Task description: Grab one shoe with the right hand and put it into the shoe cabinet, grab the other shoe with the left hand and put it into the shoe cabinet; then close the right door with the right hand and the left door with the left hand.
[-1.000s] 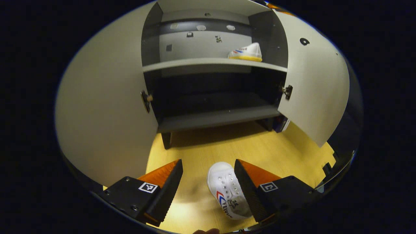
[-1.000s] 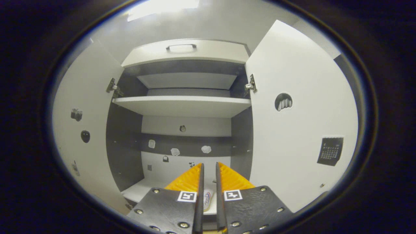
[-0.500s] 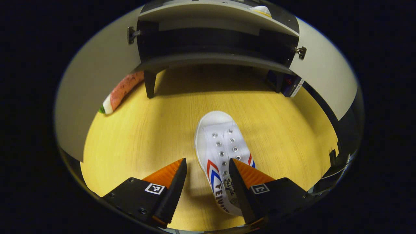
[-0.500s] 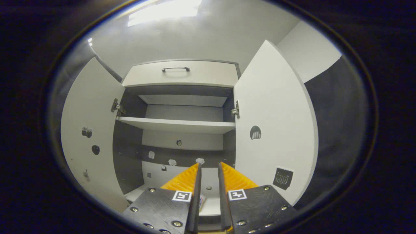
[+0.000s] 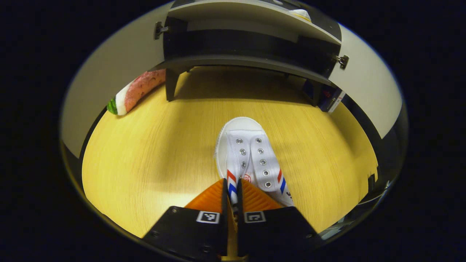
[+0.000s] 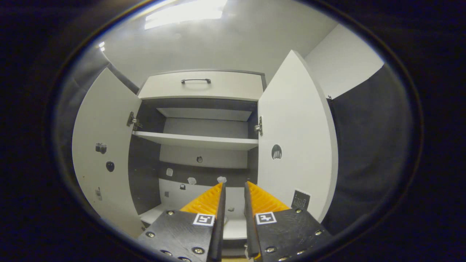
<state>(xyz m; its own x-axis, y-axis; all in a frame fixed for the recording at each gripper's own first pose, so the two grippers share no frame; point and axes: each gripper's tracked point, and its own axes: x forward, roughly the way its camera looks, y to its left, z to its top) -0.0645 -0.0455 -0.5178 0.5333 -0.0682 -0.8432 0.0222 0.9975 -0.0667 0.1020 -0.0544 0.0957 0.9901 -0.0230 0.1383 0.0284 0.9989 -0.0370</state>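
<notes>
While the left gripper (image 5: 232,191) pinches the side wall of the white shoe (image 5: 247,160) on the yellow floor (image 5: 153,156), the right gripper (image 6: 234,191) hangs in front of the shoe cabinet (image 6: 198,138), fingers nearly together with a narrow gap and nothing between them. From the left gripper view, the other shoe (image 5: 300,14) sits on a shelf at 1 o'clock, and a watermelon-patterned object (image 5: 134,92) lies at 10 o'clock. The right gripper view adds the left door (image 6: 103,153), the right door (image 6: 295,145), both wide open, and the handled drawer (image 6: 200,85) above.
</notes>
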